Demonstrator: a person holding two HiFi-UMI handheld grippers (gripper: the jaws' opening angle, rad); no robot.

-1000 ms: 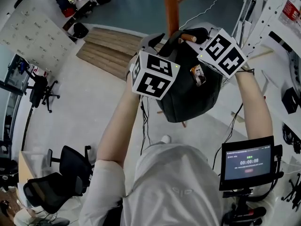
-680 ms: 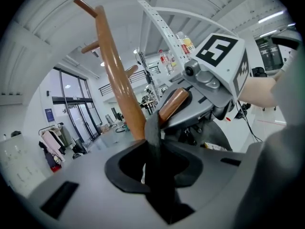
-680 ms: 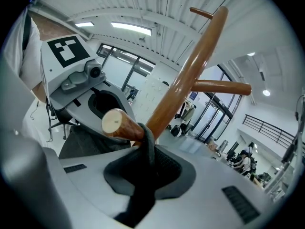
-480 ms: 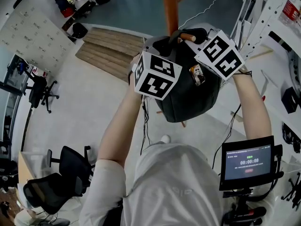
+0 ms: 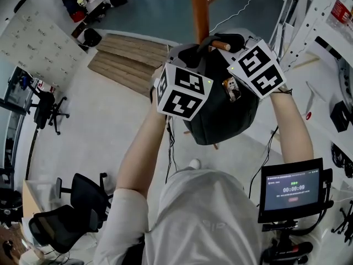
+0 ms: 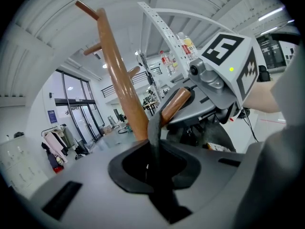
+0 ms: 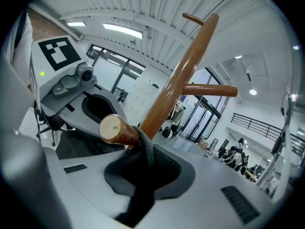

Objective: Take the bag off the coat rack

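Head view only: whole bag point(image 5: 222, 120)

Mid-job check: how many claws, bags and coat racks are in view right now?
Claws: 2. The left claw has just been closing on a strap; the right claw is shut on one too.
Bags: 1, the black bag.
Coat racks: 1, the wooden coat rack.
Total: 4.

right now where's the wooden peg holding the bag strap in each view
head view: top centre, the peg pokes right, just above the black bag.
left gripper view: centre, peg slanting up right, strap hooked on it.
right gripper view: left of centre, peg showing its pale cut end.
shared landmark: the brown coat rack pole.
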